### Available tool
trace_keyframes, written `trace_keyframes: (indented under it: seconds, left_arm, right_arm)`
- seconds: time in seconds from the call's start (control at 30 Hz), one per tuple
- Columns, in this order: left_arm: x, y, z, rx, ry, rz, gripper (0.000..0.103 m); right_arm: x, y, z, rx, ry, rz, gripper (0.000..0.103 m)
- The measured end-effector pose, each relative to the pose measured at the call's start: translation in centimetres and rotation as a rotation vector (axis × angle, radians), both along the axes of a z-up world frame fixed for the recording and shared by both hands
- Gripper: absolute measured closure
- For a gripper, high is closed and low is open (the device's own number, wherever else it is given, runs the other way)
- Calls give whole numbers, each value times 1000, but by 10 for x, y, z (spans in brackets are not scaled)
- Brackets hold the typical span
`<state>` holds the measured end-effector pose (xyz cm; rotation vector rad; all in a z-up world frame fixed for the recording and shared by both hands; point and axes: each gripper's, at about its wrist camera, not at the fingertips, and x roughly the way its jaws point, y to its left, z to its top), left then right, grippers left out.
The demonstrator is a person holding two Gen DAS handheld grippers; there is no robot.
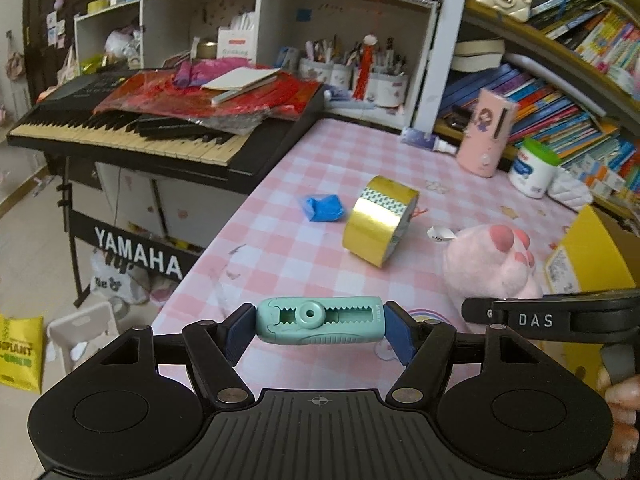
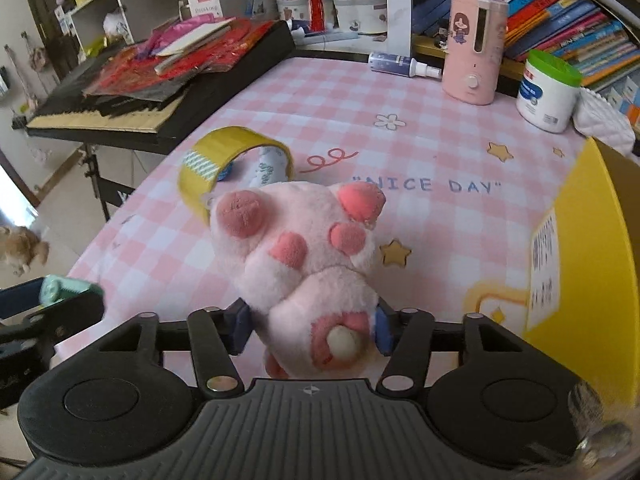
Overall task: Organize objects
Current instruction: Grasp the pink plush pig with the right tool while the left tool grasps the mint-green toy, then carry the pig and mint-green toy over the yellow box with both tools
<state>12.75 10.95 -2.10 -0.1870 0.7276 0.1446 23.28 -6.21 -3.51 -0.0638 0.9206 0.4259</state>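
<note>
The left gripper (image 1: pixel 319 326) clamps a teal eraser holder (image 1: pixel 319 321) endwise above the table edge; the right gripper (image 2: pixel 311 326) squeezes a pink plush paw (image 2: pixel 308 256). Both look mid-carry, probably toward the yellow box (image 2: pixel 592 236) at right, which calls for lifting over its wall. Gold tape (image 1: pixel 379 218) and blue wrapper (image 1: pixel 325 207) remain on the pink gingham tablecloth (image 2: pixel 360 92), beside a Yamaha keyboard (image 1: pixel 132 132) and bookshelves (image 1: pixel 560 92).

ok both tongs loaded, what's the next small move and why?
Probably swing the right tongs toward the yellow box and release there. They are shut on the pink plush paw, and the box sits just to their right. The left tongs hold the teal eraser and can follow.
</note>
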Motion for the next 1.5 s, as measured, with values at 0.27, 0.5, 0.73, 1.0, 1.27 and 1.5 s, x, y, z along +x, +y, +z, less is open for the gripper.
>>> trace_keyframes:
  seconds: [0.27,0.5,0.73,1.0,1.27,1.5]
  left_arm:
    - [-33,0,10,-8,-49,-45,34]
    - [-73,3,11,-19,-60,-72,34]
    - [-111,2,13,-24,-62,-109,34]
    - [-144,-14,10,-27,-52,-209,34]
    - [-159,-38,13,-20,-57,-324,34]
    - [-158,-64,14,-27,-70,-412,34]
  right_arm:
    - [-52,-12,25,62,-65,-65,52]
    - [-98,-12,32,63,-95,-102,53]
    - [-152,-8,35,59,-107,-93,52]
    - [-206,-25,31,55,-105,-185,52]
    - [-251,-47,25,56,-84,-271,52]
    - [-269,-69,25,54,-73,-338,52]
